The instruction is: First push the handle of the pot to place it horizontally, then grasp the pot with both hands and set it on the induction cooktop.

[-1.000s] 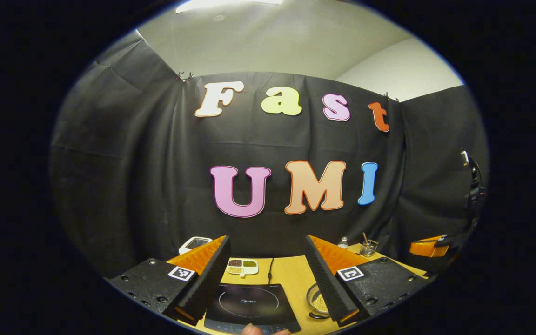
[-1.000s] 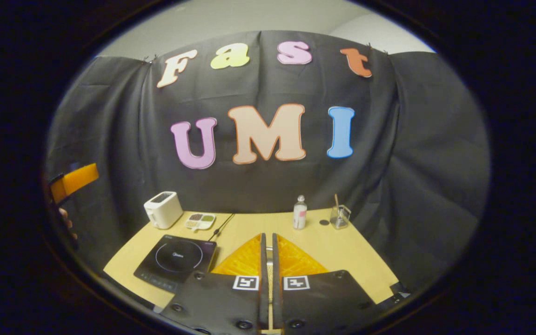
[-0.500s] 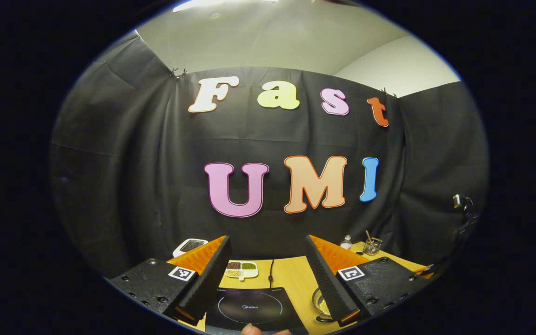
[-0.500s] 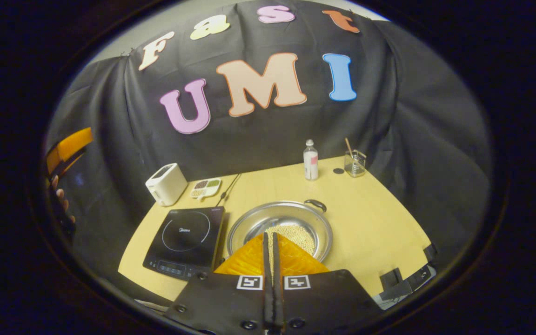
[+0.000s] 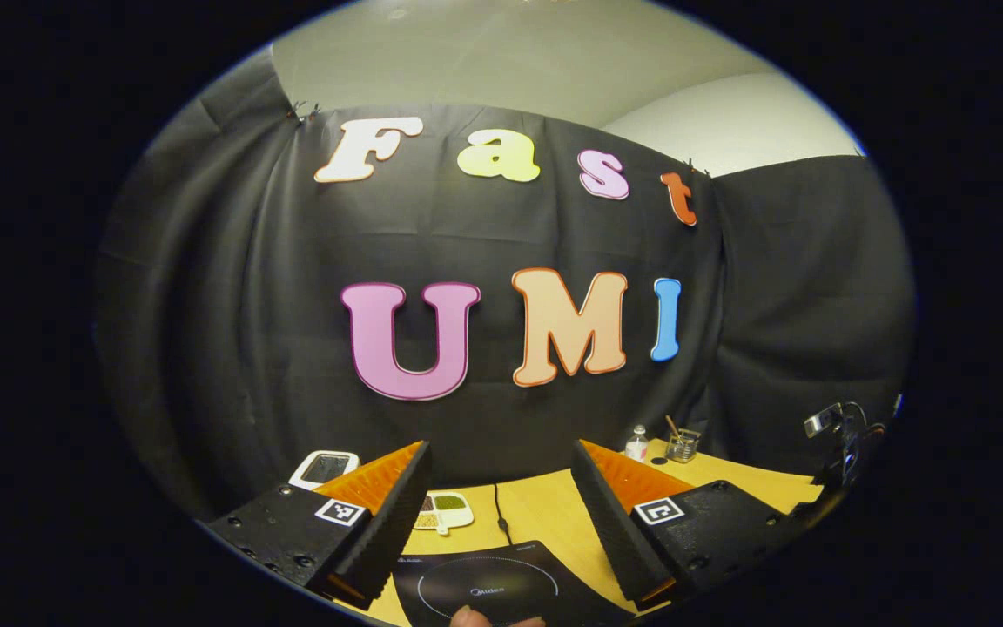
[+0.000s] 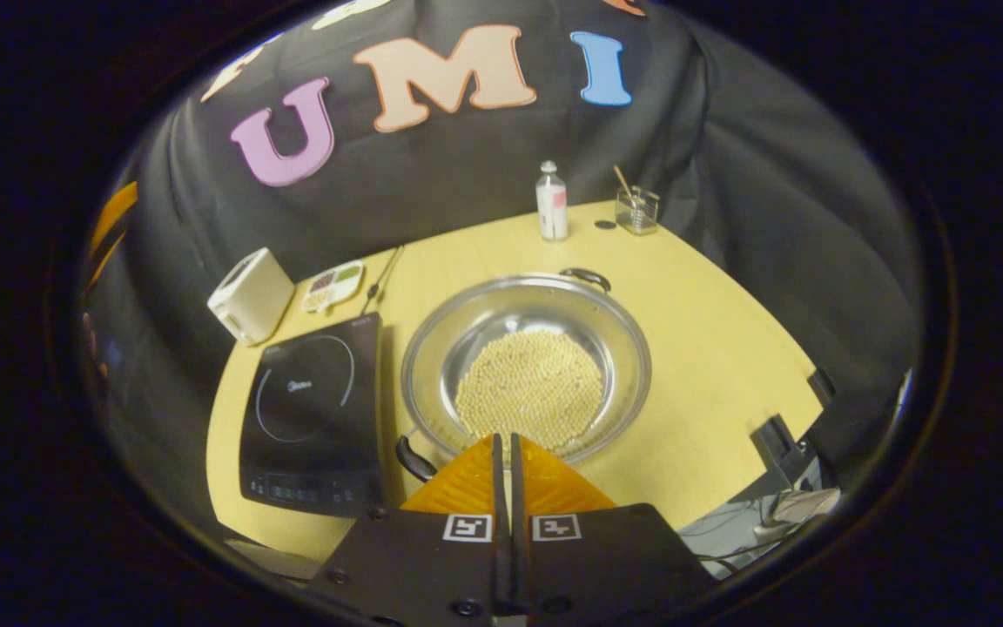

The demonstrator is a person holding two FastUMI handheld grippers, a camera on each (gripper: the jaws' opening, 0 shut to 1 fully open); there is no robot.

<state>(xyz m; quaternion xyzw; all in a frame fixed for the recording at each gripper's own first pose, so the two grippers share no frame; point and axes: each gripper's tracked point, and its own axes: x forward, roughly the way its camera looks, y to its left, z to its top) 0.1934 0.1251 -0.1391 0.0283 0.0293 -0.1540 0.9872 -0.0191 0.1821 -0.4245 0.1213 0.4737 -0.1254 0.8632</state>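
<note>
A wide steel pot point(image 6: 528, 366) with pale beans in its bottom stands on the yellow table, just right of the black induction cooktop point(image 6: 314, 409). One black handle point(image 6: 586, 276) points away from me. The other handle point(image 6: 414, 459) lies at the near left rim. My right gripper point(image 6: 502, 440) is shut with nothing in it, its tips over the pot's near rim, beside that near handle. In the left gripper view, my left gripper point(image 5: 501, 451) is open and empty, held above the cooktop point(image 5: 484, 588).
A white toaster point(image 6: 251, 294) and a small divided dish point(image 6: 333, 286) sit behind the cooktop, whose cord point(image 6: 382, 272) runs back. A bottle point(image 6: 551, 202) and a glass with a stick point(image 6: 636, 211) stand at the table's far edge. A fingertip point(image 5: 471, 616) shows below.
My right gripper has tipped down and come closer to the pot, which now shows whole. My left gripper has swung left, and the pot has slipped out of its view.
</note>
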